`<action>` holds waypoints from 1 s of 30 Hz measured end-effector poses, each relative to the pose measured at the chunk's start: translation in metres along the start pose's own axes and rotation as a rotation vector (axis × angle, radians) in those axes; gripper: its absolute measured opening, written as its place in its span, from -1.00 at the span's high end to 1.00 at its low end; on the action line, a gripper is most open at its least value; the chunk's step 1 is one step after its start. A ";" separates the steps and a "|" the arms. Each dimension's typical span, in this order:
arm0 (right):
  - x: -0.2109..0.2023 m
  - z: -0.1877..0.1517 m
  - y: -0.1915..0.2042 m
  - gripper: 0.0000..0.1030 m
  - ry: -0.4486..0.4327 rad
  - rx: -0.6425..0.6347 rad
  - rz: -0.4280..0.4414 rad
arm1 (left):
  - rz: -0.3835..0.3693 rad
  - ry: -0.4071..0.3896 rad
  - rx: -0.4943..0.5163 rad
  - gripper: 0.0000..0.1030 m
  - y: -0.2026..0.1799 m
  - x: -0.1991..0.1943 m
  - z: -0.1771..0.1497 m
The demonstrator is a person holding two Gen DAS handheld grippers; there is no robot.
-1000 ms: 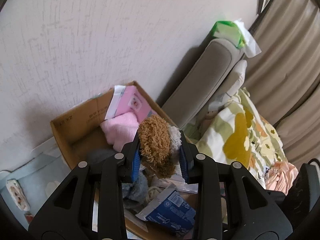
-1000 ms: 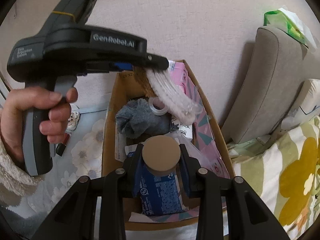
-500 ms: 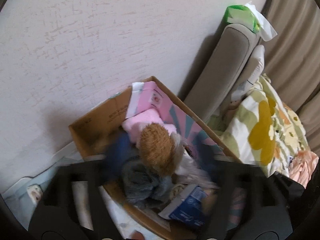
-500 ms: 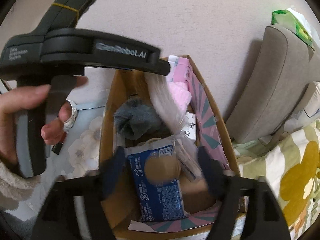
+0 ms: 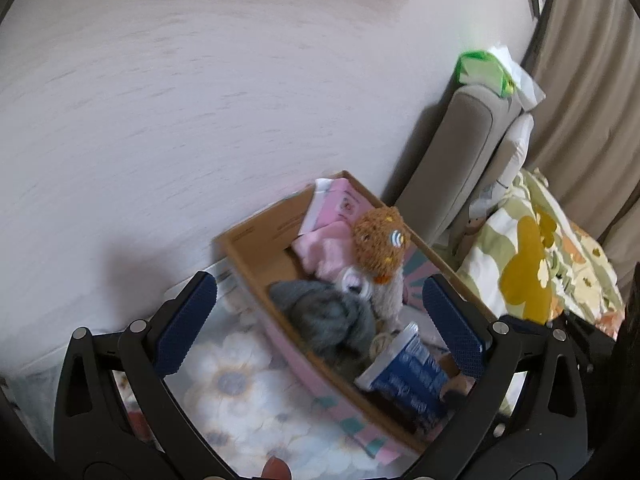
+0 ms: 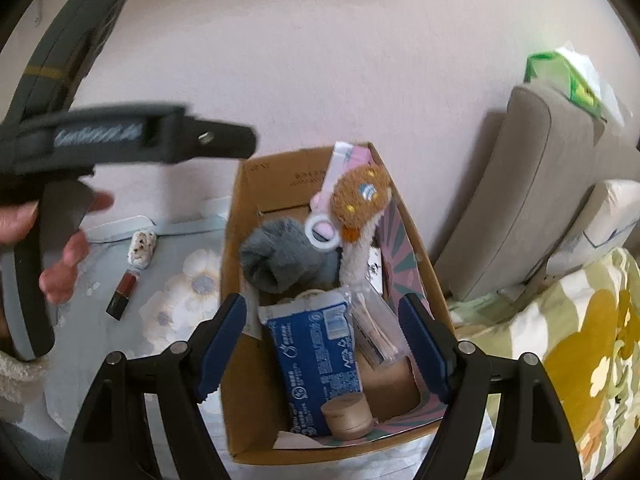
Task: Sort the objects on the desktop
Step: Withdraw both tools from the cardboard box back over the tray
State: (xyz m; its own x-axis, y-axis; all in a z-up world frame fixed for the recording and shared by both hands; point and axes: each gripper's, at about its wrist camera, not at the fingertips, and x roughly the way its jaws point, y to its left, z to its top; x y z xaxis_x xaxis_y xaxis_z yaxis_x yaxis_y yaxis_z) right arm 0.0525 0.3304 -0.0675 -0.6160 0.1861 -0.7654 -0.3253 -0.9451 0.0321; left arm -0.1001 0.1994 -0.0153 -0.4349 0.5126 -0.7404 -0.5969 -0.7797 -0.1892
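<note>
Landmark is the cardboard box (image 6: 256,200) against the wall. Left gripper (image 5: 320,320): jaws spread wide, nothing between the pads, hovering above the box's left side. Right gripper (image 6: 324,344): jaws apart, nothing pinched, hanging above the near end of the box. Inside the box: brown plush toy (image 6: 360,196) at the far right, lying on a pink pack (image 5: 340,204); grey fuzzy cloth (image 6: 280,260) in the middle; white ring (image 6: 320,232) on top of the cloth, touching the plush. Blue packet (image 6: 316,364) lies at the near end, with a small tan jar (image 6: 348,416) at its near right corner. Outside, left of the box on the floral cloth (image 6: 192,288): a lipstick (image 6: 123,294) and a small white item (image 6: 141,250). Right of the box: grey cushion (image 6: 532,184).
</note>
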 end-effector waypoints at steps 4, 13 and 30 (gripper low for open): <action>-0.003 0.007 0.012 -0.45 -0.022 -0.007 0.036 | 0.033 -0.023 -0.027 -0.99 0.024 -0.026 -0.010; -0.009 0.022 0.056 -0.45 -0.049 -0.067 0.115 | 0.105 -0.058 -0.112 -0.99 0.081 -0.077 -0.044; 0.008 0.061 0.132 -0.45 -0.053 -0.271 0.267 | 0.206 -0.116 -0.209 -0.99 0.150 -0.141 -0.139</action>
State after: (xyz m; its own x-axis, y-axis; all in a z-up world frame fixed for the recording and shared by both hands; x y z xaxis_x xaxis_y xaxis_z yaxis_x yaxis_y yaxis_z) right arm -0.0391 0.2240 -0.0305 -0.6919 -0.0697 -0.7186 0.0493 -0.9976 0.0493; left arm -0.0341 -0.0396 -0.0292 -0.6133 0.3643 -0.7008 -0.3418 -0.9223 -0.1804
